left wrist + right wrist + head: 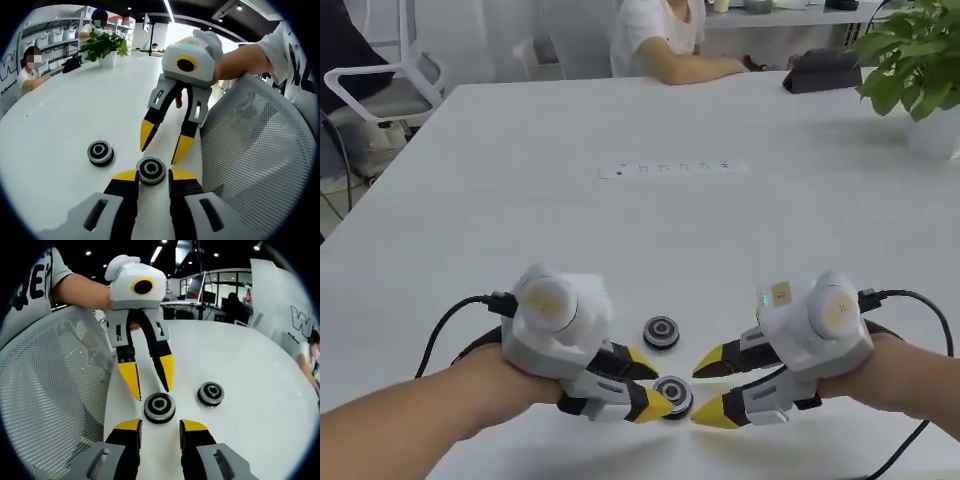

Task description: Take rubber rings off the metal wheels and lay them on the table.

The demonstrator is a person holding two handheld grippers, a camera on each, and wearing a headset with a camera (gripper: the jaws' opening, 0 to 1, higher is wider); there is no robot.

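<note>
**Bright, even light; fisheye bend at edges**

Soft overhead light falls evenly on the white table (520, 180); only faint shadows lie under the left gripper (658, 385) and right gripper (700, 392). Ceiling lamps (157, 254) glow as small spots beyond the jaws. The wheel (151, 170) at the jaw tips is sharp. Both gripper views bow lines toward their edges.

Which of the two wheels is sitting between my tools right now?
The wheel nearer you, lying between the tips of the left tool and right tool; the other wheel sits apart, farther out.
</note>
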